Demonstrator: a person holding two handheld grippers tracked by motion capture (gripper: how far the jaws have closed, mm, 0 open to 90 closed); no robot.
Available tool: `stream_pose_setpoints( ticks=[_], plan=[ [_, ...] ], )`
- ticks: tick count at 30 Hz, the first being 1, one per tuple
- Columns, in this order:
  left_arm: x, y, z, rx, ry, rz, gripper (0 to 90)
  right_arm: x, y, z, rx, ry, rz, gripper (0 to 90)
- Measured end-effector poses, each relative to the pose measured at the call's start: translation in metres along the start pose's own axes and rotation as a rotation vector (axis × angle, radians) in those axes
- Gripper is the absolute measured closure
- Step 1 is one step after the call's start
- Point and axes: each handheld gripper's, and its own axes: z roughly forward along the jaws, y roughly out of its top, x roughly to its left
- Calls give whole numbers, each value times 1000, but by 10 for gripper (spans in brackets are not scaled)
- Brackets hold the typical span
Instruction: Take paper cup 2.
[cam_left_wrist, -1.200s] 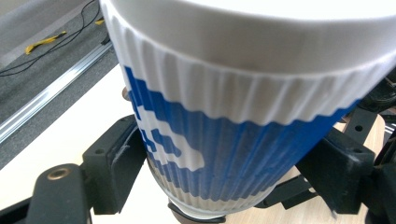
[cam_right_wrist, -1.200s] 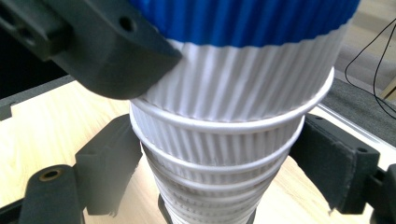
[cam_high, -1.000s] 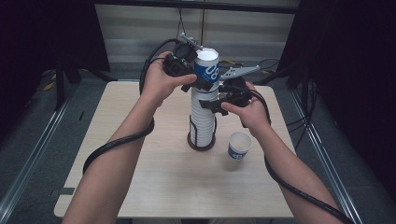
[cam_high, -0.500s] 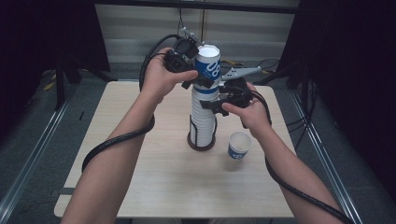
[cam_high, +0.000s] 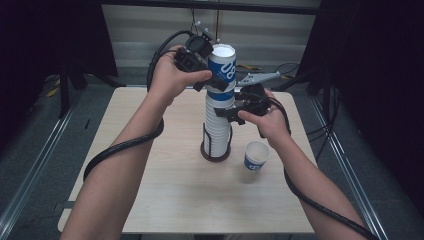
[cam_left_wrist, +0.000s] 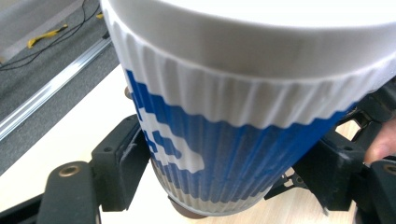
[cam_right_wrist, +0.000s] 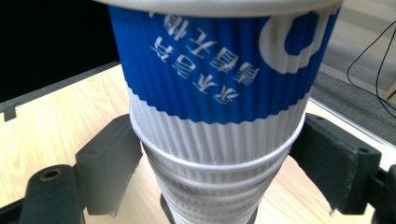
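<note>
Two risks: the top cup (cam_high: 222, 70) may drag the next cup up with it, or the whole stack (cam_high: 218, 122) may tip in its holder (cam_high: 215, 150)
Cause of the first: the ribbed paper cups nest tightly, so if the right tongs (cam_high: 231, 111) squeeze too lightly, the stack could rise with the lift
Cause of the second: a sideways pull from the left tongs (cam_high: 212, 80) rather than a straight lift would lever the tall stack over, toward the lone cup (cam_high: 256, 155) on the tabletop (cam_high: 165, 200)
Crush risk: too hard a clench could dent the thin cup wall, judging by how soft such cups are
Left tongs: jaws have just been closing on the top cup; in the left gripper view the pads (cam_left_wrist: 122, 163) sit against both sides of its blue wall (cam_left_wrist: 224, 140), grasping it
Right tongs: clenched on the white stack just below the top cup, one pad (cam_right_wrist: 109, 161) on each side
Top cup's place: between the left tongs, directly above the right tongs, at the top of the stack
Left hand (cam_high: 172, 77): raised high, reaching in from the far left side, forearm stretched out over the tabletop
Right hand (cam_high: 270, 120): lower, level, coming at the stack from the right
</note>
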Motion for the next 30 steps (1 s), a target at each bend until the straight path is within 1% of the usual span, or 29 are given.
stream_pose_setpoints(
  ticks=[3,4,5,10,14,17,18,19,20,22,23,25,30],
  plan=[
    [-1,2,-1,6,4,-6,241,-1,0,0,3,1,-1,163],
    [-1,3,-1,3,6,-1,241,-1,0,0,4,3,2,163],
    [-1,3,-2,-9,4,-6,244,-1,0,0,3,2,1,163],
    [-2,8,-10,-29,0,-12,245,-1,-1,-1,-1,1,4,163],
    [-3,9,-15,-31,1,-11,245,-1,-1,-1,1,1,7,163],
    [-2,9,-18,-32,5,-24,245,-1,-1,-1,-3,2,6,163],
    [-1,9,-19,-42,0,-30,245,-1,-1,0,-2,2,7,163],
    [-1,9,-20,-40,-2,-25,244,-1,-1,0,-4,1,8,163],
    [-1,9,-22,-41,3,-28,245,-1,-1,0,-6,2,5,163],
    [-2,10,-24,-42,13,-14,245,-1,-2,1,-6,5,7,163],
    [-2,10,-25,-49,15,-22,244,0,-2,1,-7,5,6,163],
    [-2,10,-27,-54,12,-24,245,-1,-2,1,-8,6,8,163],
    [-1,11,-31,-55,16,-22,244,-1,-3,2,-5,7,1,164]
  ],
)
